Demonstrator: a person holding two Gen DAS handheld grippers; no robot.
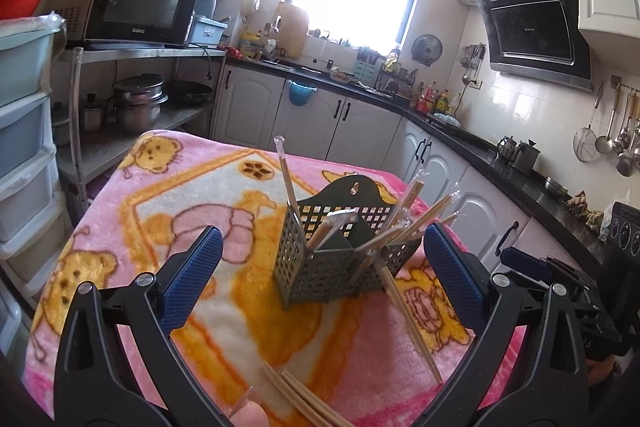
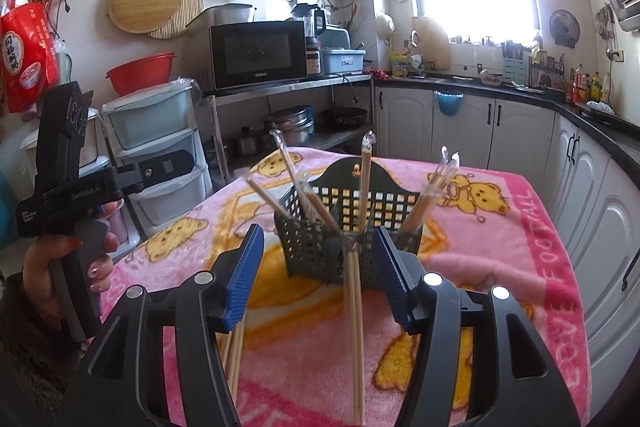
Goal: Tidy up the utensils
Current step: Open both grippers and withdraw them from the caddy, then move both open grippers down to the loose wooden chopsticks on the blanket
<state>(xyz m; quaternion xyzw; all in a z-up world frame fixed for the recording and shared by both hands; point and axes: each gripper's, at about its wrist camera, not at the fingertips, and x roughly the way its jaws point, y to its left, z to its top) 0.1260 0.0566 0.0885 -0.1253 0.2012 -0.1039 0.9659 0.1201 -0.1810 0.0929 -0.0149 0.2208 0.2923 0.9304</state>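
A dark perforated utensil basket (image 1: pixel 320 267) (image 2: pixel 352 211) stands on the pink bear blanket (image 1: pixel 208 187) and holds several plastic-wrapped chopsticks (image 1: pixel 288 179) (image 2: pixel 364 179). One loose chopstick pair (image 1: pixel 408 323) (image 2: pixel 355 327) lies on the blanket with its far end against the basket's front. More loose chopsticks (image 1: pixel 296 399) (image 2: pixel 236 347) lie nearer. My left gripper (image 1: pixel 323 229) is wide open in front of the basket, holding nothing. My right gripper (image 2: pixel 318 231) is open, and the loose pair lies between its fingers untouched. In the right wrist view a hand (image 2: pixel 60 267) holds the left gripper's body at far left.
A blanket (image 2: pixel 520 227) covers the table, whose right edge drops toward white cabinets (image 2: pixel 600 207). At left stand plastic drawers (image 2: pixel 160 155) and a metal shelf with a microwave (image 2: pixel 256 53) and pots. The right gripper's body (image 1: pixel 560 279) shows at the left view's right edge.
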